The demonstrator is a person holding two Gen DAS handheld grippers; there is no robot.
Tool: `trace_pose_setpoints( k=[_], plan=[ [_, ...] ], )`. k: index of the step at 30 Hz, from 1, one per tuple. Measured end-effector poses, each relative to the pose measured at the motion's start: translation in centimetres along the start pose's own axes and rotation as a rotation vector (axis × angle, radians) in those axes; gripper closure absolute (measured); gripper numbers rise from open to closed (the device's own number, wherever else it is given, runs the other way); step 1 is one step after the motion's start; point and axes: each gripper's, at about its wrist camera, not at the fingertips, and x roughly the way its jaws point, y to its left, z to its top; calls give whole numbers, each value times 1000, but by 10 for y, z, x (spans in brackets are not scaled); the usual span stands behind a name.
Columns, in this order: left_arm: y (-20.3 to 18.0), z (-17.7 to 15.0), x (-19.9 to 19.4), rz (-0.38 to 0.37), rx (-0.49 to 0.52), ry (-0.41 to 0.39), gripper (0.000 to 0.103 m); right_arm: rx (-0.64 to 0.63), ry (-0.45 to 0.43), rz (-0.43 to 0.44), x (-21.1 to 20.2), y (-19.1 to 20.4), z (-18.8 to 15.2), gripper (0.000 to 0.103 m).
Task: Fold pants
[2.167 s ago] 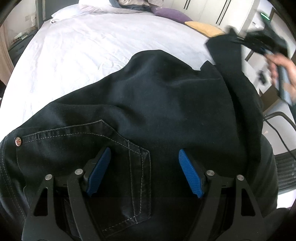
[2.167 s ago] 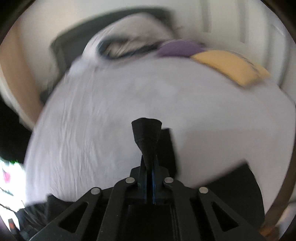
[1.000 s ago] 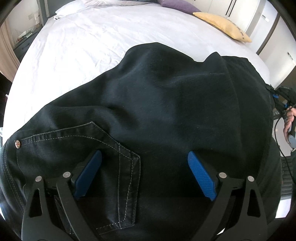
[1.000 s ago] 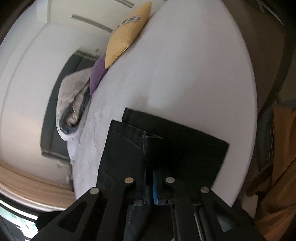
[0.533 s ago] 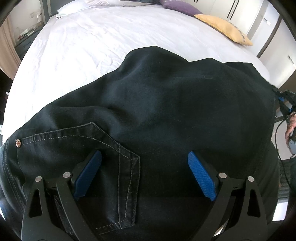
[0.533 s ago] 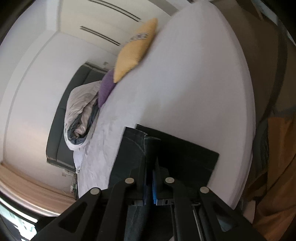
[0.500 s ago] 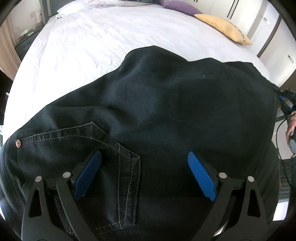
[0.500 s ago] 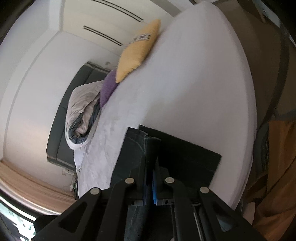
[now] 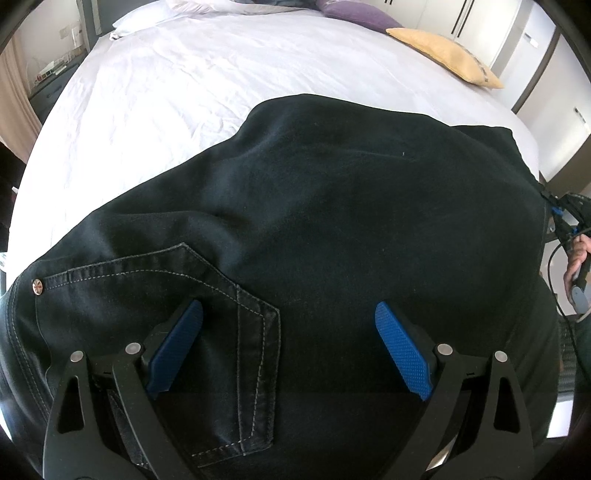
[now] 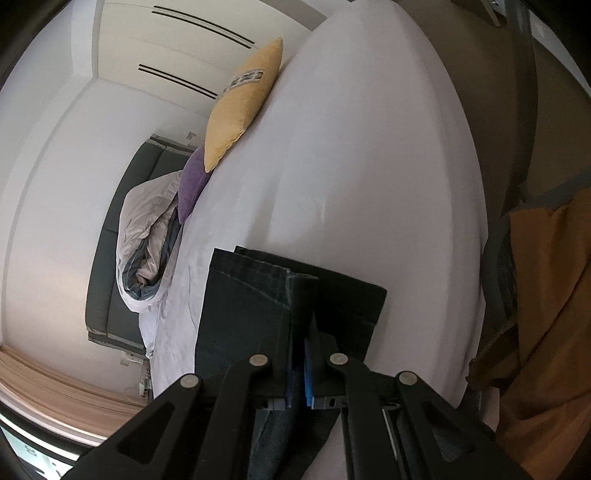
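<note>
covering white bed (image 9: 192,85), black pants (image 9: 332,206); yellow pillow (image 10: 240,103) beyond

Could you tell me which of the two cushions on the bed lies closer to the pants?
The yellow cushion: it lies on the white sheet nearer the black pants, while the purple cushion sits beyond it, toward the headboard.
</note>
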Motion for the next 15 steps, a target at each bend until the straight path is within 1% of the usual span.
trace_pose_setpoints(
  k=[9, 15],
  plan=[
    [-1, -1, 1, 3, 2, -4, 8, 1, -9, -11, -4, -2, -1, 98],
    [-3, -1, 0, 5, 4, -2, 7, 16, -6, -25, 0, -12, -2, 98]
  ],
)
